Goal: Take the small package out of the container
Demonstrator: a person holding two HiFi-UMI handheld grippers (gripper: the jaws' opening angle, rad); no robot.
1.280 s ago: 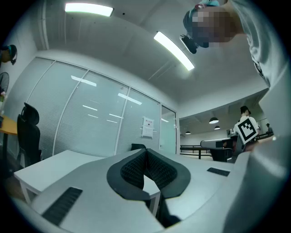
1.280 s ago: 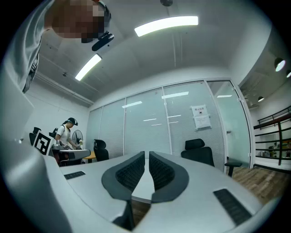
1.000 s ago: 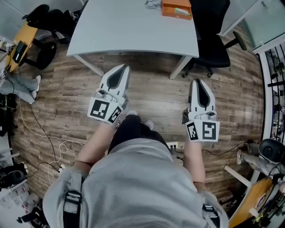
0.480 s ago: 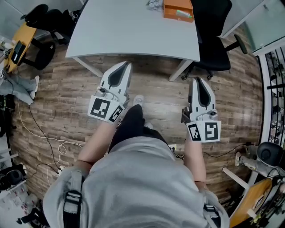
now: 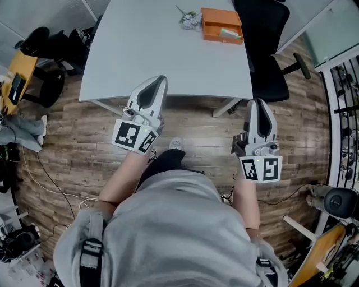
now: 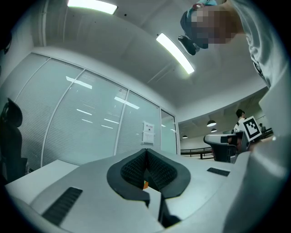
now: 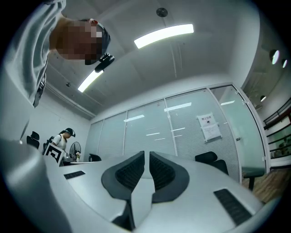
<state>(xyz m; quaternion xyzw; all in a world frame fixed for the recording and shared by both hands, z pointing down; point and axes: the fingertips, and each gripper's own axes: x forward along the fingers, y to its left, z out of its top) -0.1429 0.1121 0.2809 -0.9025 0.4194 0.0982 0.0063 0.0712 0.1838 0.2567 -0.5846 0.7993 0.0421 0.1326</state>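
The left tongs [image 5: 159, 82] are clenched: in the left gripper view their ribbed dark pads [image 6: 132, 170] meet at the tips, with nothing gripped between them and only a speck of orange showing through the slit lower down. The right tongs [image 5: 259, 103] are clenched as well, their pads [image 7: 128, 174] drawn together to a hairline gap, and they carry nothing. Each pair bears its marker cube at the rear, the left cube [image 5: 133, 137] and the right cube [image 5: 261, 168] both close to the person's grey top [image 5: 174, 224]. In the head view both pairs point away from the person toward the grey counter [image 5: 146, 50]. The left tips lie over its near edge, and the right tips hang above the wooden floor [image 5: 84, 129], just off the counter's near right corner. The orange container [image 5: 213, 17] sits at the counter's far right, well apart from both tongs, and the small package [image 5: 228, 32], a pale greenish strip, lies inside it against the near wall. A crumpled grey object [image 5: 190, 20] rests just beside the container on its left. A black office chair [image 5: 269, 50] stands at the counter's right side. The gripper views look upward at a glass partition [image 6: 91, 123] and a ceiling light strip [image 6: 175, 48].
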